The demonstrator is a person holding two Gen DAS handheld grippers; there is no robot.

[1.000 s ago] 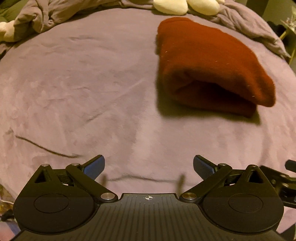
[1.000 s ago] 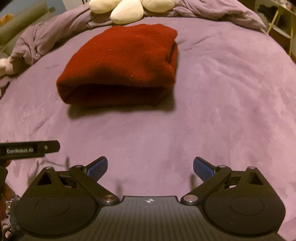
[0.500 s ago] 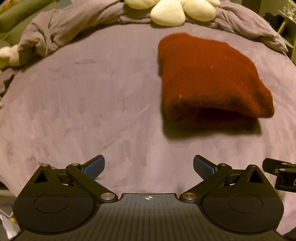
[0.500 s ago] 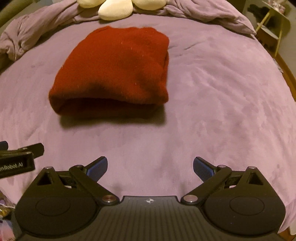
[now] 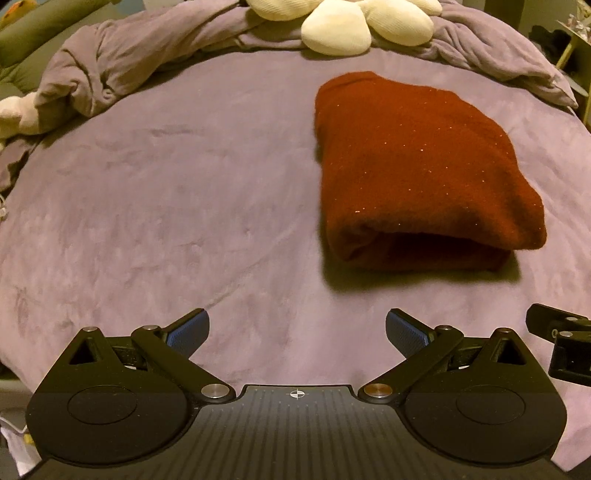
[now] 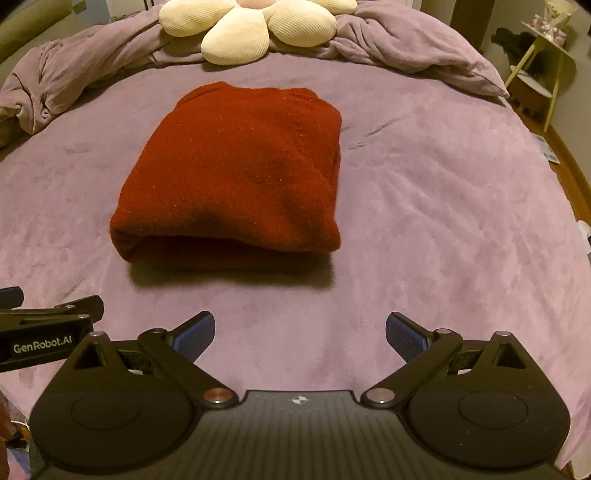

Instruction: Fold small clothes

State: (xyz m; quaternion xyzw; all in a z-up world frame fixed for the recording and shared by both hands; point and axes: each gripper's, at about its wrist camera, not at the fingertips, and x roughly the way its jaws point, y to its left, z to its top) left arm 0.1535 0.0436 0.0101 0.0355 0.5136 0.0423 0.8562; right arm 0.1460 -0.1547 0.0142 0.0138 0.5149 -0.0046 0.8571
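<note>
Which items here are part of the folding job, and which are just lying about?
Part of the job:
- folded red garment, lying on the purple bedspread
- left gripper, open, holding nothing
- right gripper, open, holding nothing

Just lying about:
- cream flower-shaped cushion
- bunched purple blanket at the far edge
- small side table

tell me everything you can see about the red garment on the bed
The red garment is a dark red, fuzzy fleece-like knit, folded into a thick, roughly rectangular bundle. Its layers show as a rounded, slightly gaping edge on the side facing the cameras. It lies flat on the purple bedspread, below the cream flower pillow. Nothing else touches it; both hand-held grippers are open and clear of it.
</note>
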